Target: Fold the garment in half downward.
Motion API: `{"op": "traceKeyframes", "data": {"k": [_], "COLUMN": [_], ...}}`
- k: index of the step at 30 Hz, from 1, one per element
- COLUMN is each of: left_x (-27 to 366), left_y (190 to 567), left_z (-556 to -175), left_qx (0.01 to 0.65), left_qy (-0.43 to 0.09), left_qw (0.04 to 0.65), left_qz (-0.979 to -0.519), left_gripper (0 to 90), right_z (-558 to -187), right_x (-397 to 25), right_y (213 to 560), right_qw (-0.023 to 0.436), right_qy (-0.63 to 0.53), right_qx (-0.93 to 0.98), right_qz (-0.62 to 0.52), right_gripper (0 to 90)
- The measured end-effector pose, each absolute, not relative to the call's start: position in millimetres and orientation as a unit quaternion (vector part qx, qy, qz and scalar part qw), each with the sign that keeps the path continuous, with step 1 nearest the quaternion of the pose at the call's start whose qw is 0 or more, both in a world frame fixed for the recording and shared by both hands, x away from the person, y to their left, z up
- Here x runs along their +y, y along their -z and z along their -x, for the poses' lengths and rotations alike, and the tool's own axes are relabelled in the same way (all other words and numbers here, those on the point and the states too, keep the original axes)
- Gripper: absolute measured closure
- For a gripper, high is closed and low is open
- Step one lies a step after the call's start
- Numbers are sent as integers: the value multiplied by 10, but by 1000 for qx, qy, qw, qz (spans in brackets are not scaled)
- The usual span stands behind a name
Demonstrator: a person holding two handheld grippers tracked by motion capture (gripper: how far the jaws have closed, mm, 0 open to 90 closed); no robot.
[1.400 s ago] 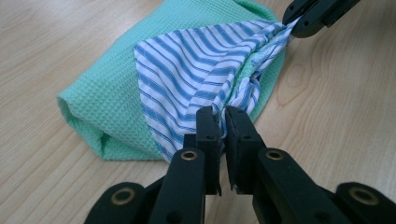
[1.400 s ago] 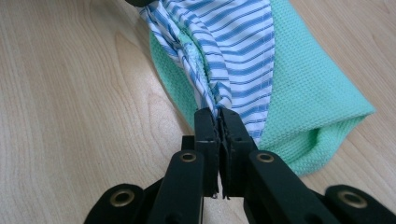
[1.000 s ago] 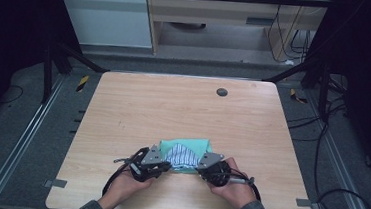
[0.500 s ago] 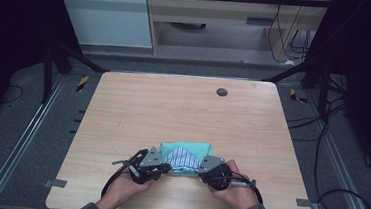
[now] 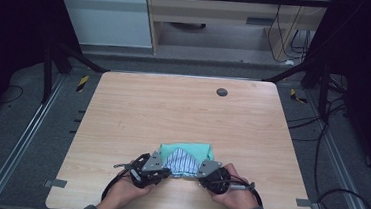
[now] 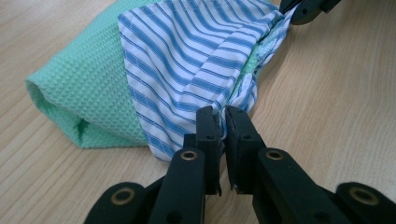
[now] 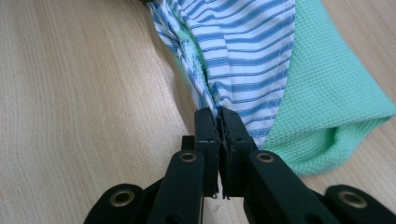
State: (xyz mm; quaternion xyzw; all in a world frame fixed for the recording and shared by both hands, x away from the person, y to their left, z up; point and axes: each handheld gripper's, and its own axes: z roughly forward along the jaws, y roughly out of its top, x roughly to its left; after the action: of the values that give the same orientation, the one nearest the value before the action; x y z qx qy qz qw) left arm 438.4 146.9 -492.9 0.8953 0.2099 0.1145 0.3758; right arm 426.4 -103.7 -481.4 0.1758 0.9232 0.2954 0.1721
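A cloth with a mint-green waffle side and a blue-and-white striped side [image 5: 185, 157] lies folded near the table's front edge. My left gripper [image 5: 164, 171] is shut on its near left corner, and the striped fabric [image 6: 196, 60] bunches up between the jaws [image 6: 223, 116]. My right gripper [image 5: 202, 175] is shut on the near right corner, with striped cloth [image 7: 243, 46] pinched at the jaw tips [image 7: 217, 116]. The green waffle layer [image 7: 336, 93] folds under the striped part, and the same green layer [image 6: 79, 84] bulges at the left in the left gripper view.
The wooden table [image 5: 172, 113] has a small dark round hole [image 5: 221, 92] near its far edge. Cables trail from both grippers at the front edge. A hand holds each gripper. Dark floor, metal rails and cabinets surround the table.
Both grippers have slid slightly toward the table's front edge with the cloth corners in them. The cloth stays folded between them.
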Motion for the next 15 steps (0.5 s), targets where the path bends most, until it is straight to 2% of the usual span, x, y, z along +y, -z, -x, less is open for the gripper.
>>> {"op": "traceKeyframes", "data": {"k": [11,13,14,15], "left_x": [1465,1475,1481,1511], "left_y": [4932,4921,4912,4880], "left_z": [-4340,-4325,-4311,-4285], "left_qx": [210,211,215,220], "left_qy": [-107,-105,-105,-103], "left_qw": [376,378,383,390], "left_qz": [-896,-896,-892,-888], "left_gripper": [843,807,807,727], "right_z": [-4233,-4224,-4218,-4201], "right_x": [-1034,-1044,-1050,-1078], "right_y": [4819,4810,4805,4784], "right_qw": [170,169,169,169], "right_qy": [-290,-291,-292,-299], "right_qx": [926,925,924,921], "right_qz": [-173,-176,-178,-184], "right_gripper": [866,847,808,698]}}
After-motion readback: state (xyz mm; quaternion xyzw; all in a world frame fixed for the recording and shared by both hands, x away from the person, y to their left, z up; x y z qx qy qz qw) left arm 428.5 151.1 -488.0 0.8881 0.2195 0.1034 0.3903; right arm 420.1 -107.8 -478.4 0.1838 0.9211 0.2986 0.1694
